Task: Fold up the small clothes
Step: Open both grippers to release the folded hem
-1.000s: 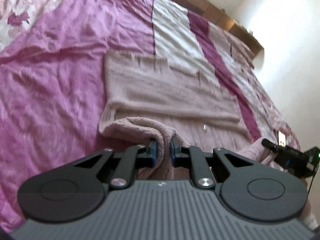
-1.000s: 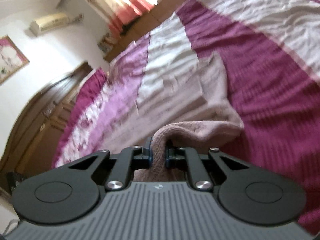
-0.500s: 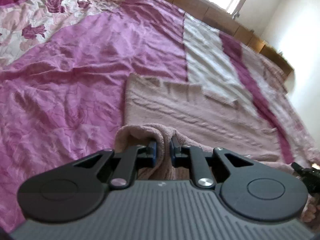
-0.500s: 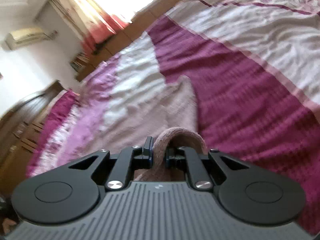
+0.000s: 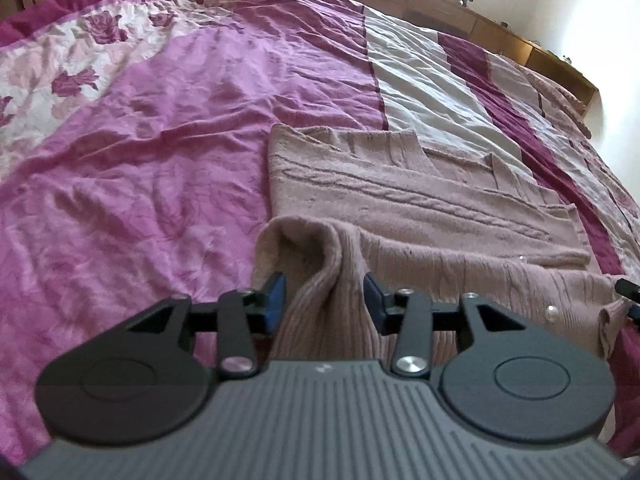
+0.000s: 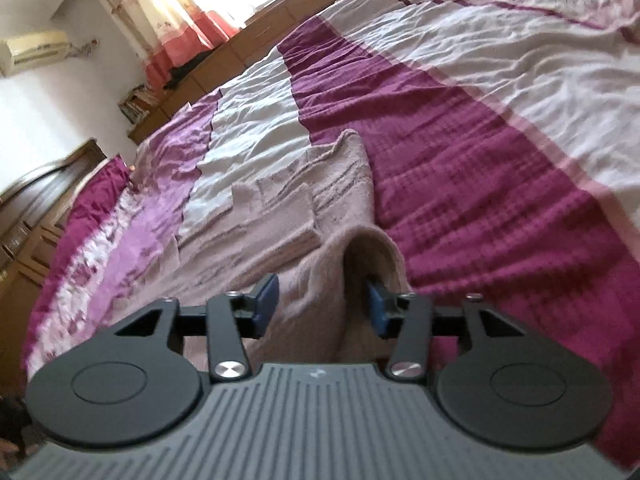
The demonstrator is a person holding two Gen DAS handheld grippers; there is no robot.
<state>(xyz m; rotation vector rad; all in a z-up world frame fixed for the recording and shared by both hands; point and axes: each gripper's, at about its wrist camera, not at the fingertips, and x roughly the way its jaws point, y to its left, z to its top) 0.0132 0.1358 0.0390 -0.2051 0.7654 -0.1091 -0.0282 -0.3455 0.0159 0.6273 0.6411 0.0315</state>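
Sunlit bedroom, with a wide bed under a purple, white and maroon bedspread [image 5: 160,152] filling both views, a wooden ledge along the far side and a curtained window at the top of each frame.

On it lies a dusty-pink knitted garment [image 5: 400,200], a small sweater or cardigan by its pearl buttons. In the left wrist view it sits centre to right of the frame, mostly flat, its near edge raised in a soft hump that runs between the fingers. Its long axis runs from lower left to right across that frame; in the right wrist view it stretches from the lower centre up toward the left, ending in a raised corner near the middle.

The left gripper [image 5: 324,300] is letting go: its jaws are opening, a ridge of knit standing between the blue pads without being pressed. The right gripper [image 6: 322,304] is likewise opening, with a loop of fabric arched between its pads and hanging close to the right one.

The likely trouble: the fuzzy knit may cling to a pad, so drawing a gripper back would drag the fresh fold open or skew it. The humped edges may also slump unevenly, leaving a lumpy, crooked fold
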